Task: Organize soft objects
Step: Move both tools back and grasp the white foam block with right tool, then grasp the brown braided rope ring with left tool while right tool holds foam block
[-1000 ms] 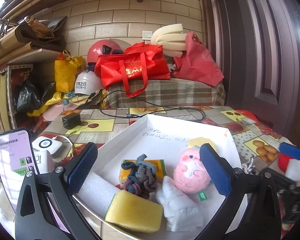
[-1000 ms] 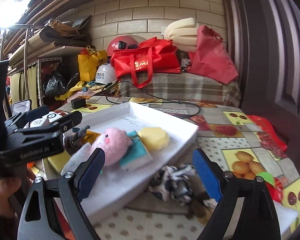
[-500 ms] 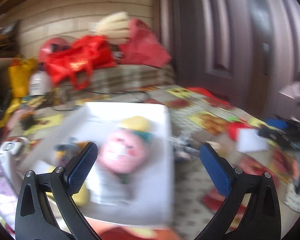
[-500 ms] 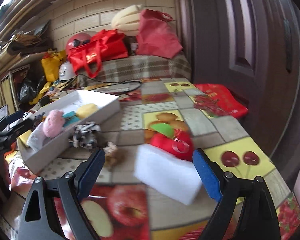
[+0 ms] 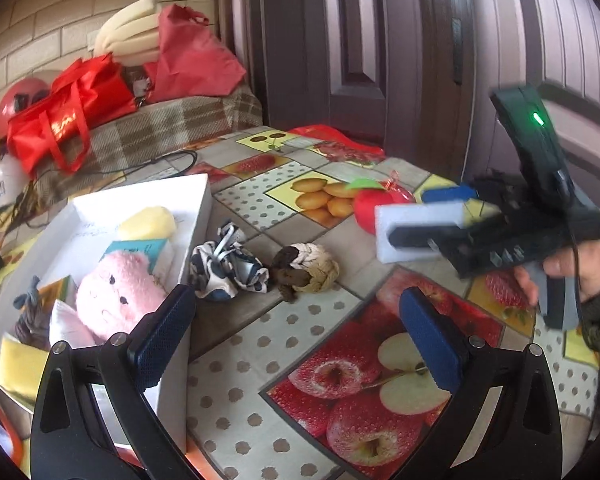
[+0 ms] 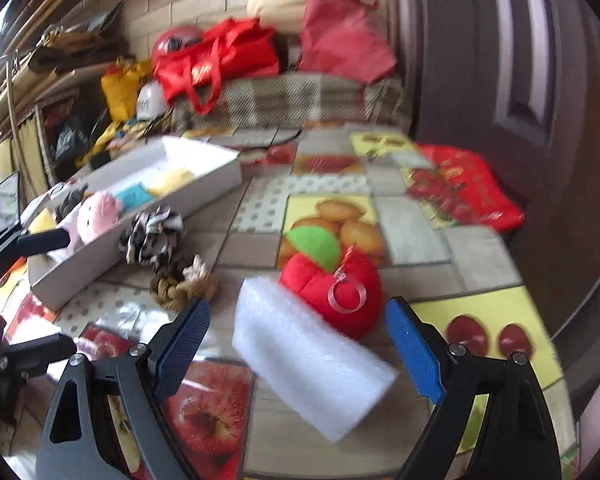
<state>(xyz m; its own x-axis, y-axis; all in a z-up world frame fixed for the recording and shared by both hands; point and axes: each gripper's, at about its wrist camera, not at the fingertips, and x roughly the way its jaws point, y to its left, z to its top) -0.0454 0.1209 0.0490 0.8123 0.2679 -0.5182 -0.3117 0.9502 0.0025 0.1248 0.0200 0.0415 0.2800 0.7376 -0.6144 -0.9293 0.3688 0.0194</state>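
Both views are swinging off the tray (image 5: 204, 200); right hand-held gripper (image 6: 296, 344), spread, is straddling foam (image 6: 312, 364) at 6 o'clock—centre before closing; left hand-held gripper (image 5: 296, 344) is hanging spread.

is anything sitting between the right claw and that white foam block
Nothing visible. The right claw is open with the white foam block already lying between its fingers. The red plush apple touches the block's far side, behind it rather than in the claw's path.
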